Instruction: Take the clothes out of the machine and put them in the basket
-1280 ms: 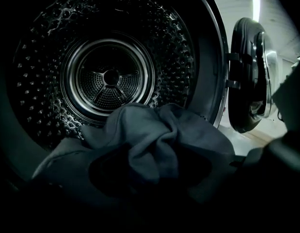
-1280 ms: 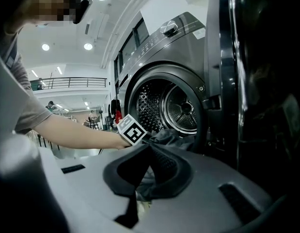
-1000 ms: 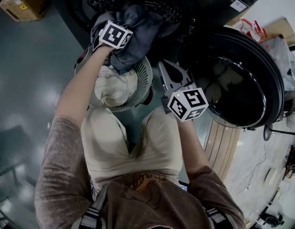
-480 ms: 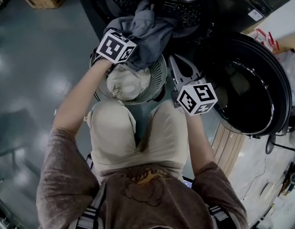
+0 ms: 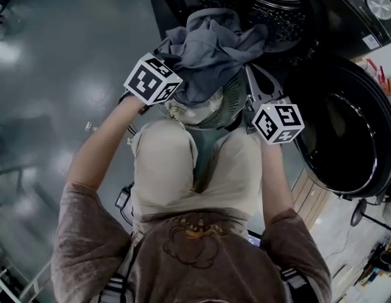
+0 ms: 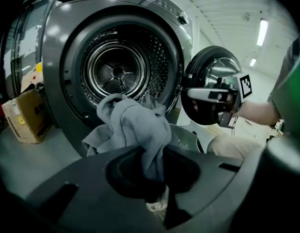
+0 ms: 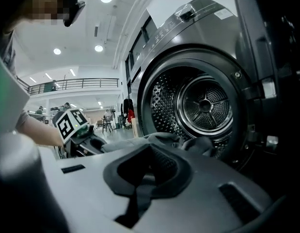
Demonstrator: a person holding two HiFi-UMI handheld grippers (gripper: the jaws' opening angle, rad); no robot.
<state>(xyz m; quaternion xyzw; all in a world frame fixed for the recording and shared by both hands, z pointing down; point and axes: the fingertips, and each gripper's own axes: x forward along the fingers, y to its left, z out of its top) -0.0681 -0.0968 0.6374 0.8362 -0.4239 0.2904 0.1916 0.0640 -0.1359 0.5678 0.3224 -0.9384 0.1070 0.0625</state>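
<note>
Left gripper view: my left tongs (image 6: 154,191) are clamped on the grey garment (image 6: 135,130), which bunches up just ahead of them, below the drum (image 6: 118,72). A second ago the pale cloth (image 5: 189,111) in the basket (image 5: 236,96) lay mostly bare. Now the garment is spread over nearly all of it, between my two tongs. My right tongs (image 7: 140,198) are closed on nothing, beside the basket. The open door (image 5: 347,144) hangs to their right. The floor (image 5: 69,93) is glossy grey, and a cardboard box (image 6: 26,115) sits left of the machine.
</note>
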